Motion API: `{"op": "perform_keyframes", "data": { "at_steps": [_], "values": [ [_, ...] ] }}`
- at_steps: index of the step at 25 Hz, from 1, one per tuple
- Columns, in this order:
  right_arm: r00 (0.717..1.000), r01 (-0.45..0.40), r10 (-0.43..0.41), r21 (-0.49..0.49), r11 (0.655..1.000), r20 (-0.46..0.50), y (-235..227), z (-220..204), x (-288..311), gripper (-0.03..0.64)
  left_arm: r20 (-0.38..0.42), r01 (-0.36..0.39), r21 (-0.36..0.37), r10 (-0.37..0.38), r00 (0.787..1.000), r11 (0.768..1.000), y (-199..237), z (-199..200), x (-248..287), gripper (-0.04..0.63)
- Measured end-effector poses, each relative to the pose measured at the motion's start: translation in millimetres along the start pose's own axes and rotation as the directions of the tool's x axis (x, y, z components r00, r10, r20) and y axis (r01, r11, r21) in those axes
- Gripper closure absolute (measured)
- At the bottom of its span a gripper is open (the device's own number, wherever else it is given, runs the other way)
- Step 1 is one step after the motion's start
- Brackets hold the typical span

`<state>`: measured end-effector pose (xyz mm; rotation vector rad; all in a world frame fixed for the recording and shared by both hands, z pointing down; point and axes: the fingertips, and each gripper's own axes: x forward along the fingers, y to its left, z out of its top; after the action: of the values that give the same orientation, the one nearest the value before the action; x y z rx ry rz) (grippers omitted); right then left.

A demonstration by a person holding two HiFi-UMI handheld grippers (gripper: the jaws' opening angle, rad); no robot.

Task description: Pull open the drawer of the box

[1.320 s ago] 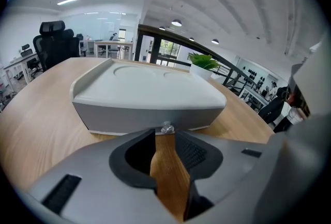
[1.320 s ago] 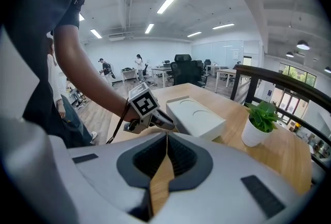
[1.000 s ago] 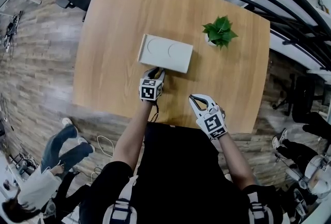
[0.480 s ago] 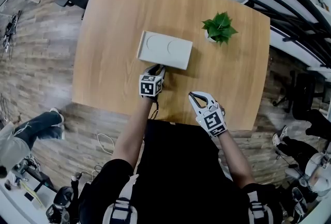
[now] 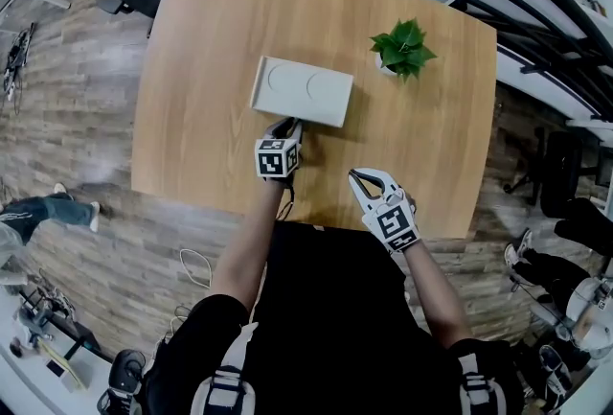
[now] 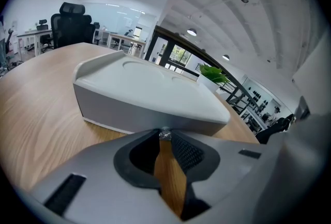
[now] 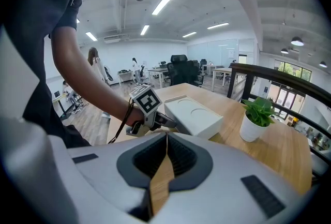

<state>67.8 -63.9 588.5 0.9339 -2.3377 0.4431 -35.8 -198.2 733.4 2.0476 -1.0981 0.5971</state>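
Person wears a black short-sleeved top and shoulder straps with pale buckles. Left gripper and right gripper have white shells and black ribbed pads. Each carries a black-and-white marker cube. A black cord loops at the left wrist.

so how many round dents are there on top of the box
2, side by side on the box top in the head view: one dent toward its left end, the other toward its right end. Nothing covers the top.

Flat white rectangular box, drawer shut
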Motion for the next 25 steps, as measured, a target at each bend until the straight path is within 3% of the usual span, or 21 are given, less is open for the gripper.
{"op": "perform_keyframes", "data": {
  "at_steps": [25],
  "values": [
    [1.000,-0.010,0.010,-0.027,1.000,0.016,9.5,-2.3,-9.5,0.592,-0.022,-0.003,-0.034,0.002,1.000,0.999,-6.2,-22.2,-15.4,0.515]
  ]
}}
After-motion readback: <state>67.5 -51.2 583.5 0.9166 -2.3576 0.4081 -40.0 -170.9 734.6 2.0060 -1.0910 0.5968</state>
